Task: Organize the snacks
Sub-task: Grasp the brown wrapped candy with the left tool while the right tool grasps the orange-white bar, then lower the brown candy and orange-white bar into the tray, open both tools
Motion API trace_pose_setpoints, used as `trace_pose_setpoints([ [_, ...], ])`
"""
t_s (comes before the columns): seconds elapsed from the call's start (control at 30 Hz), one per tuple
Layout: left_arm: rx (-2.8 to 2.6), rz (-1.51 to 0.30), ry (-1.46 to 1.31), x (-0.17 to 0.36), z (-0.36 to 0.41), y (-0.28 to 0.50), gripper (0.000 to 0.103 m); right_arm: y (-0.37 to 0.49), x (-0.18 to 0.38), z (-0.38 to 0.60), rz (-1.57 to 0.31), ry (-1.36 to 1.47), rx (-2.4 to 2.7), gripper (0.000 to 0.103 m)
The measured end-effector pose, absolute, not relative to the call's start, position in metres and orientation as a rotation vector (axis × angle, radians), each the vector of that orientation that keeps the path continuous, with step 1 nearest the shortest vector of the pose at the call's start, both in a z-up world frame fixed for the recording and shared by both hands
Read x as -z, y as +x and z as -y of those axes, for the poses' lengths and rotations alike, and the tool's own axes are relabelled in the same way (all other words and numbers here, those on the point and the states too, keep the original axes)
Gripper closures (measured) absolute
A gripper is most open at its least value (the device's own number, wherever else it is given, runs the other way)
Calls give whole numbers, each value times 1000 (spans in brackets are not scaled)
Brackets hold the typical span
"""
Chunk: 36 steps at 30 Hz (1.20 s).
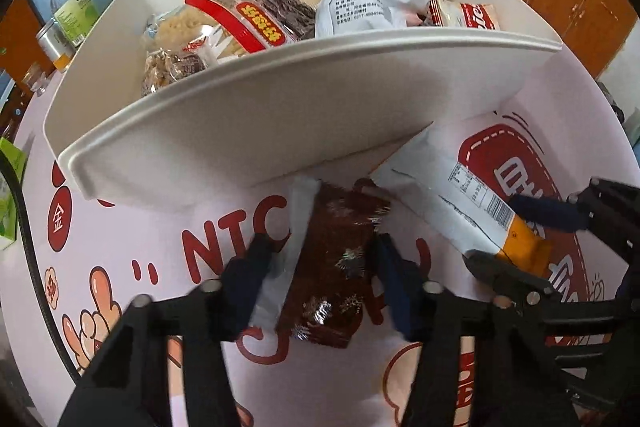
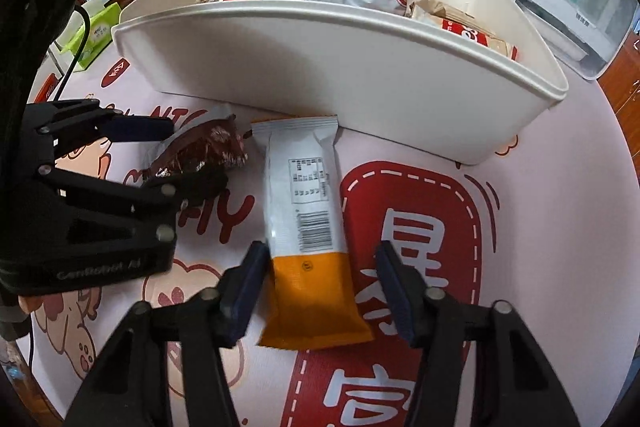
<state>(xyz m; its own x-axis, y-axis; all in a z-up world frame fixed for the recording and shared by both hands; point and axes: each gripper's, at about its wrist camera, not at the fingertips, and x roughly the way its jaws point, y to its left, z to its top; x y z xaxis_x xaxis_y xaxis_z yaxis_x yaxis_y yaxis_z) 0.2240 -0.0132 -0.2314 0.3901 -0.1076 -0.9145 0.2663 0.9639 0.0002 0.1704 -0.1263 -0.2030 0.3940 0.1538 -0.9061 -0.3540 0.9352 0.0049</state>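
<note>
Left tool pointed steeply down at the worktop, fingers either side of the brown foil snack. The left pad sat on the packet's white seam edge and the right pad was against its brown side, so it looked clamped on the packet, which lay flat on the printed mat. Right tool was likewise angled down over the orange-and-white bar. Its left pad touched the bar's edge, but a gap showed between the right pad and the wrapper, so the fingers were apart and not gripping. The bar lay lengthwise between them, orange end nearest the tool, far end against the white bin. The bin stood just ahead of both tools and held several wrapped snacks. Brown packet was just left of the bar, near it; I couldn't tell if they touched. Beyond the bin were bottles, blurred.
</note>
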Motion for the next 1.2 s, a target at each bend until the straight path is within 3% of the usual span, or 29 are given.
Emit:
trace_pose_setpoints([
  [0.2, 180, -1140, 102, 231, 21, 216, 66, 169, 203, 123, -1126, -188, -328, 62],
  [0.6, 169, -1148, 7, 215, 12, 151, 69, 144, 187, 138, -1128, -125, -346, 66],
  [0.9, 174, -1067, -119, 162, -3, 116, 69, 130, 150, 150, -1052, -57, -350, 66],
  [1.2, 196, -936, -131, 76, -16, 163, 69, 149, 67, 154, -871, -37, -369, 66],
])
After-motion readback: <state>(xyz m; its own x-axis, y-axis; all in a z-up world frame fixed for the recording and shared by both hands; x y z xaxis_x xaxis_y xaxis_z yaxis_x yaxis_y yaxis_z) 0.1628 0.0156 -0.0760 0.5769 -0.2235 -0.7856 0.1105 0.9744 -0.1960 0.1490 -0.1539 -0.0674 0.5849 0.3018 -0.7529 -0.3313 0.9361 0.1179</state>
